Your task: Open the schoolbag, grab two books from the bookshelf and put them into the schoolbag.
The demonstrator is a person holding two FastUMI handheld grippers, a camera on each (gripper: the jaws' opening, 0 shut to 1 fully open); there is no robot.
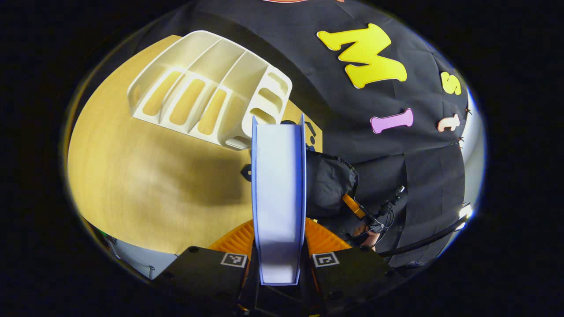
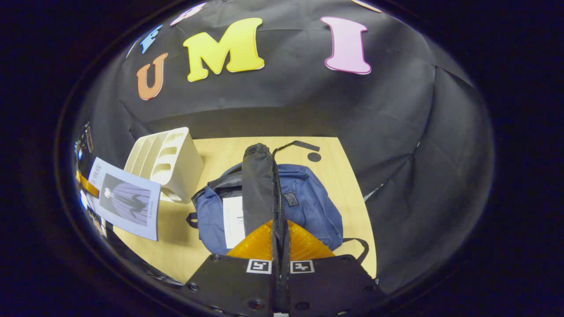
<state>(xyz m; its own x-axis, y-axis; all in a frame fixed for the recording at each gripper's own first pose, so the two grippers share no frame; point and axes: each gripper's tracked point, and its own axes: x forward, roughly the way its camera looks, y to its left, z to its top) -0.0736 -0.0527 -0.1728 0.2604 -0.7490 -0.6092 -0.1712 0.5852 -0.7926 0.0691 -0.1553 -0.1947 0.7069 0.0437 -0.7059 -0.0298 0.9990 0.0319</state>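
Note:
My left gripper (image 1: 278,233) is shut on a book (image 1: 278,193) with blue covers, seen edge-on, its white page block facing me, held above the table. In the right gripper view the same book (image 2: 128,198) shows its illustrated cover at the far left. The white bookshelf (image 1: 207,88) stands behind it with its slots empty. My right gripper (image 2: 280,235) is shut on the black edge (image 2: 257,185) of the blue schoolbag's (image 2: 308,207) opening and holds it up. A white book (image 2: 232,220) lies inside the open bag.
The wooden table (image 2: 339,176) ends at the black cloth wall behind and to the right. The bookshelf (image 2: 165,163) stands just left of the bag. A hand with cables (image 1: 370,233) shows past the held book, beside dark bag fabric (image 1: 328,185).

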